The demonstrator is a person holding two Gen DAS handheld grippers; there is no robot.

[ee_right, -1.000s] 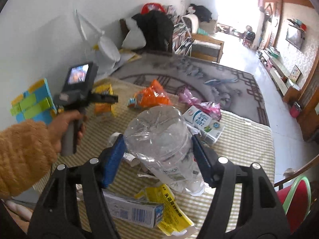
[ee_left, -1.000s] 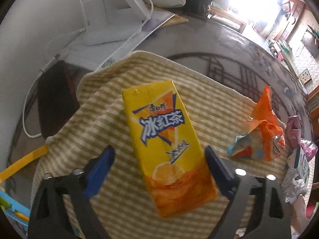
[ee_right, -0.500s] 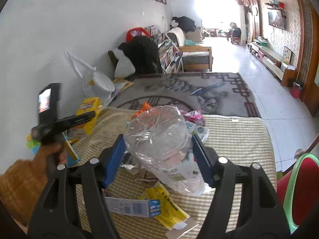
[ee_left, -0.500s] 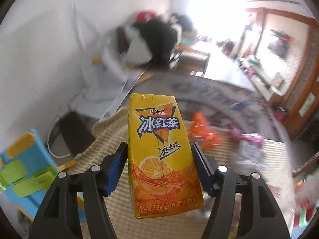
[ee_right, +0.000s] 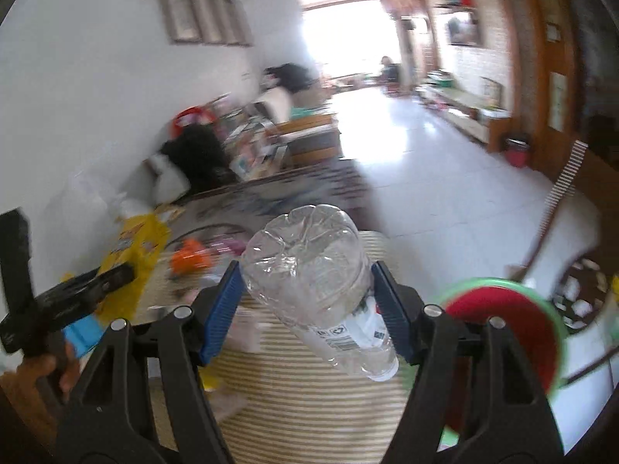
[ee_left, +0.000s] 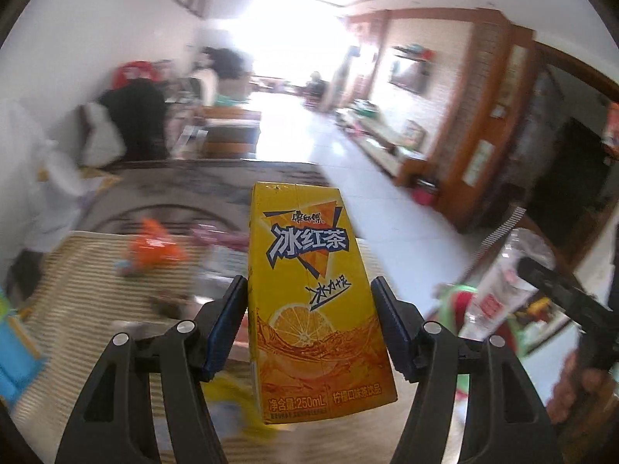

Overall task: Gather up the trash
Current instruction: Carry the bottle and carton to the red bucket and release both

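My left gripper (ee_left: 311,324) is shut on a yellow iced-tea carton (ee_left: 309,294), held upright in the air above the striped cloth (ee_left: 69,309). My right gripper (ee_right: 307,309) is shut on a crushed clear plastic bottle (ee_right: 309,270), its cap end pointing down toward me. The same bottle (ee_left: 503,282) shows at the right of the left wrist view, and the carton (ee_right: 135,243) shows at the left of the right wrist view. An orange snack bag (ee_left: 154,251) and other wrappers lie blurred on the cloth.
A red bin with a green rim (ee_right: 514,328) stands on the floor to the right of the table. A blue and green toy (ee_left: 11,348) sits at the table's left edge. A white bag (ee_right: 93,201) and dark clothes (ee_right: 197,154) lie beyond. Bright tiled floor (ee_right: 425,178) opens to the right.
The left gripper closed on the carton, lifted it off the cloth and swung right. The right gripper carried the bottle to the right, bringing the red bin into view.
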